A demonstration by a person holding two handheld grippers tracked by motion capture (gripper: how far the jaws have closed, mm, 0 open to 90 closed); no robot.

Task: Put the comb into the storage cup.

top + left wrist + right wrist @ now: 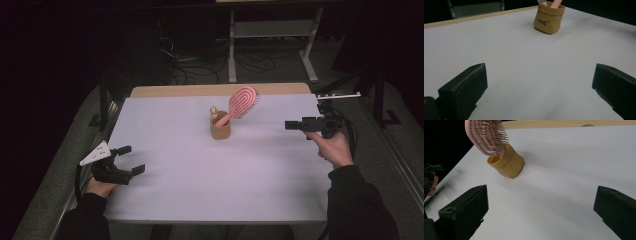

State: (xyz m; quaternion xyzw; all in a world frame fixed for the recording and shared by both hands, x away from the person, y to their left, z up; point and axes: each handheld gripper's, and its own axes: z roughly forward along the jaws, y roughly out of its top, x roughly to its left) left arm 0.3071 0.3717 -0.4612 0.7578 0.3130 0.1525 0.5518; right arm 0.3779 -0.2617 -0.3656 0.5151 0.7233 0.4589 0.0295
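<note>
The pink hairbrush (243, 101) is seen standing handle-down in a small tan pouch (220, 128), with its oval head leaning toward one o'clock above the pouch rim in the high view. The pouch is placed on the white counter (210, 180) slightly behind the middle, toward twelve o'clock. In the right gripper view the bristles of the hairbrush (489, 137) are turned toward the camera, and the pouch (509, 165) is found at eleven o'clock, well apart from the fingers. In the left gripper view the pouch (549, 20) is shown at one o'clock, with dark lettering on its front and a pale, rounded item beside the pink handle at its rim; what that item is cannot be told.

The left gripper (128, 159) is held low at the counter's eight o'clock edge, with its fingers spread wide and nothing between them. The right gripper (291, 125) is held at three o'clock near the counter's edge and is pointed toward the pouch; its fingers are likewise spread wide and empty, as is shown in the right gripper view. Both grippers are kept well apart from the pouch and the hairbrush.
</note>
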